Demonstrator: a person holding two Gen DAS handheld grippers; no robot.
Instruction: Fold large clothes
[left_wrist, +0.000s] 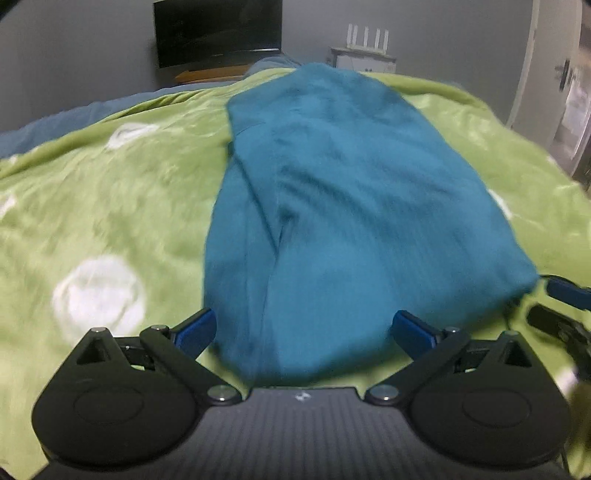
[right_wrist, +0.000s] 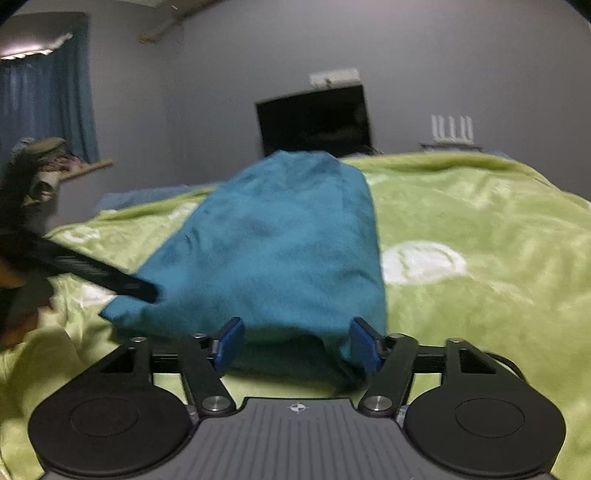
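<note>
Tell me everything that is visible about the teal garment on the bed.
The teal garment is a soft, plain knit-looking cloth, already folded into a long narrow shape with a lengthwise crease and one layer overlapping on its left side. It lies flat on the green blanket, its far end toward the dark screen. The near edge lies between the open fingers of the left gripper; in the right wrist view the right gripper, also open, stands at its near right corner. Whether any finger touches the cloth is unclear.

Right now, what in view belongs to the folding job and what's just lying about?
Job: teal garment, left claw, right claw, green blanket as the work surface.

Lying about: dark screen, white router, blue curtain.
</note>
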